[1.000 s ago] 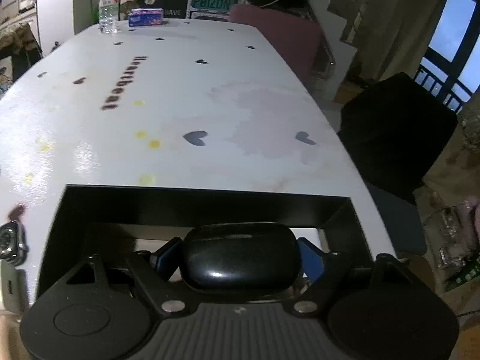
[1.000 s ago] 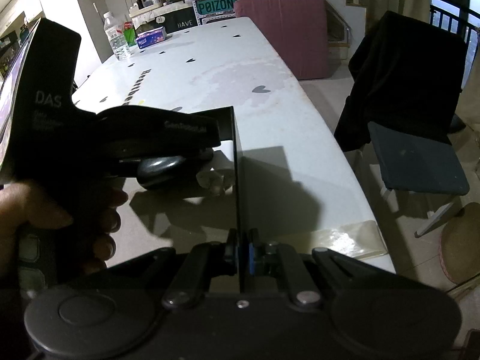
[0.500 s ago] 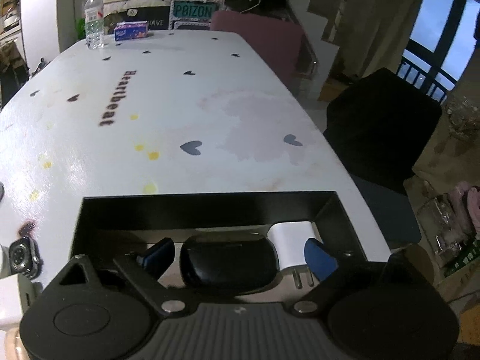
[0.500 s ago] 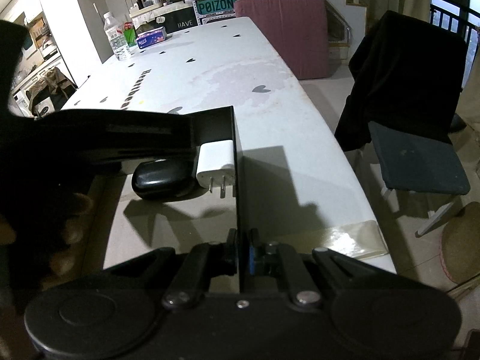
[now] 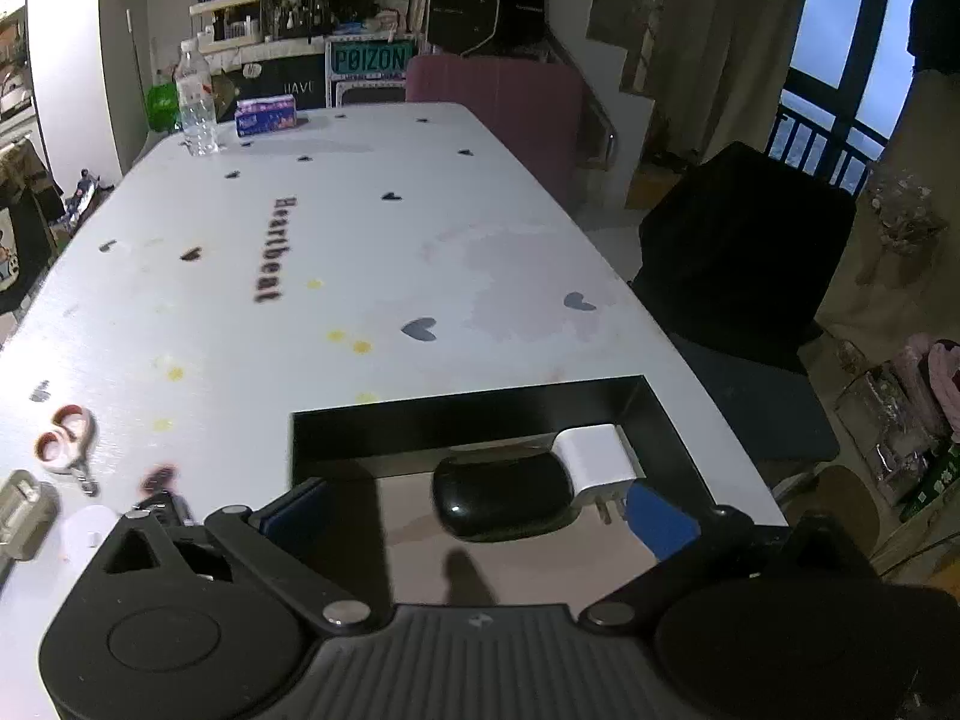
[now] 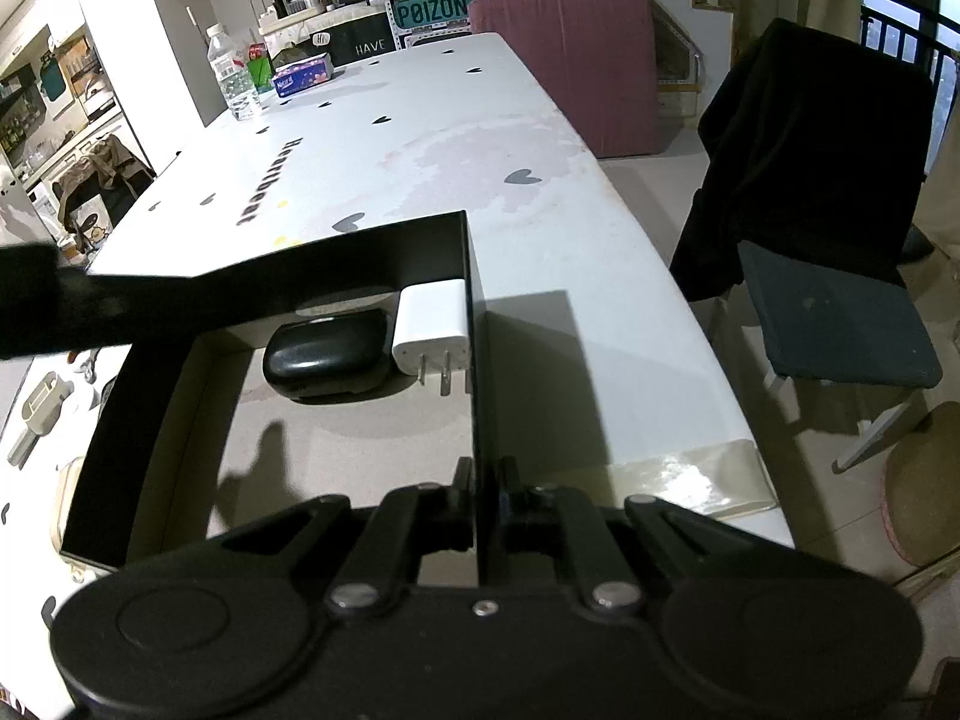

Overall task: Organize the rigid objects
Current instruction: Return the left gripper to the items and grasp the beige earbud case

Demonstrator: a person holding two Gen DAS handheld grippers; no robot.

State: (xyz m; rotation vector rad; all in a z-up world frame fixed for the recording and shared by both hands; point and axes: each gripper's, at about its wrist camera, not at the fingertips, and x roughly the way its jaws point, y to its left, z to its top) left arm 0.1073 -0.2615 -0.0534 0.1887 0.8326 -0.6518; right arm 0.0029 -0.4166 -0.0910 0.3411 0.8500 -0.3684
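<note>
A black open box (image 6: 474, 360) lies on the white table. Inside, at its far right corner, a black oval case (image 6: 327, 354) lies beside a white plug adapter (image 6: 433, 330). Both also show in the left wrist view: the case (image 5: 501, 498) and the adapter (image 5: 597, 459). My right gripper (image 6: 483, 483) is shut on the box's right wall. My left gripper (image 5: 480, 516) is open and empty, raised above the box, its blue pads (image 5: 660, 519) spread wide.
Small scissors (image 5: 66, 438) and a beige clip (image 5: 21, 516) lie on the table left of the box (image 5: 468, 414). A water bottle (image 5: 195, 102) and a tissue pack (image 5: 267, 116) stand at the far end. A black chair (image 6: 828, 192) stands to the right.
My left gripper opened and let the black case go in the box, then rose and drew back. The white adapter came into view. My right gripper stayed on the wall.
</note>
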